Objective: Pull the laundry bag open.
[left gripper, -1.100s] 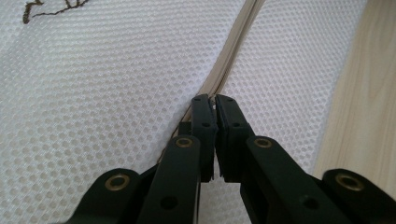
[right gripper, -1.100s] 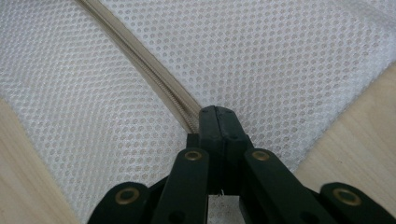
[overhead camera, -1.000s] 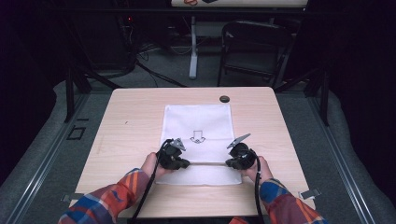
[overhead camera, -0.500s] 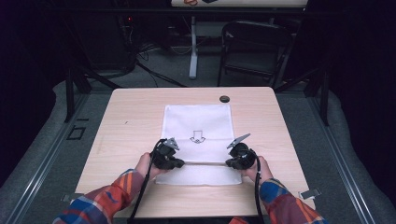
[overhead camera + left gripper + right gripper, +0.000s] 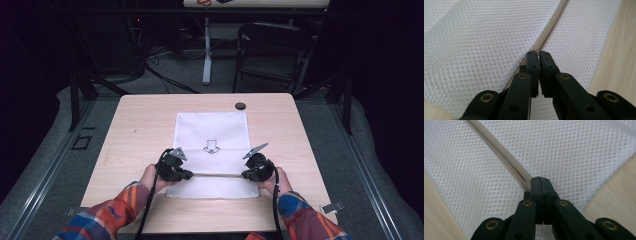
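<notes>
A white mesh zipper bag [image 5: 212, 150] lies flat in the middle of the wooden tabletop [image 5: 135, 135], a printed arrow [image 5: 210, 146] on its upper panel, and both tools are down on its zipper [image 5: 217, 174] line near the person's edge. The left hand-held gripper [image 5: 186, 173] sits at the zipper's left end; in the left gripper view its jaws are pressed almost together with a thin slit between them, right at the tan zipper tape [image 5: 549, 32], though what they pinch, if anything, is too small to tell. The right hand-held gripper [image 5: 246, 175] holds the right end, jaws pressed tight together over the zipper teeth [image 5: 506, 160], likely clamping the tape or the slider. A small black round object [image 5: 240, 105] rests near the far edge, well clear. The risks from here: a weak bite on the left could slip off the thin tape, and pulling the 2 ends unevenly could bunch the soft mesh or drag the whole bag across the tabletop.
</notes>
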Demonstrator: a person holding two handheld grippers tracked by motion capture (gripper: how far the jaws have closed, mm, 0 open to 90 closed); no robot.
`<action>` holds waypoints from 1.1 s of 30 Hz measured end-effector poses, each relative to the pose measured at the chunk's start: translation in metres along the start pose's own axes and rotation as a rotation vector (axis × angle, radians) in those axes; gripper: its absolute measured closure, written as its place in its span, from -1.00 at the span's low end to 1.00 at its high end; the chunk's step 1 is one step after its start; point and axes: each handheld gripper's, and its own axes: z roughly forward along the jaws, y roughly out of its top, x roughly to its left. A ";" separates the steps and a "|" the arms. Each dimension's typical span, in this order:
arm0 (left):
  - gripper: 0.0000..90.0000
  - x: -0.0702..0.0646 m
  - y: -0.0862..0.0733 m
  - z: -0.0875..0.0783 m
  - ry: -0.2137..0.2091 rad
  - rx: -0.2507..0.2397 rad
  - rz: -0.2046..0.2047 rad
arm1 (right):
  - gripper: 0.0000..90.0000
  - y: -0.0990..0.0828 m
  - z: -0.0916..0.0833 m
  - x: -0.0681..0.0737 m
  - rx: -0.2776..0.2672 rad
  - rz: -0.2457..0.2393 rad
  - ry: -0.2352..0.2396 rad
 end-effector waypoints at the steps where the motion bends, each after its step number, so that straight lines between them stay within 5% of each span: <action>1: 0.93 0.000 0.000 0.000 -0.002 -0.001 0.001 | 1.00 0.000 0.000 0.000 0.000 0.000 0.000; 33: 0.94 0.008 -0.013 -0.010 0.012 0.013 -0.031 | 1.00 0.000 0.000 0.000 0.000 0.004 -0.002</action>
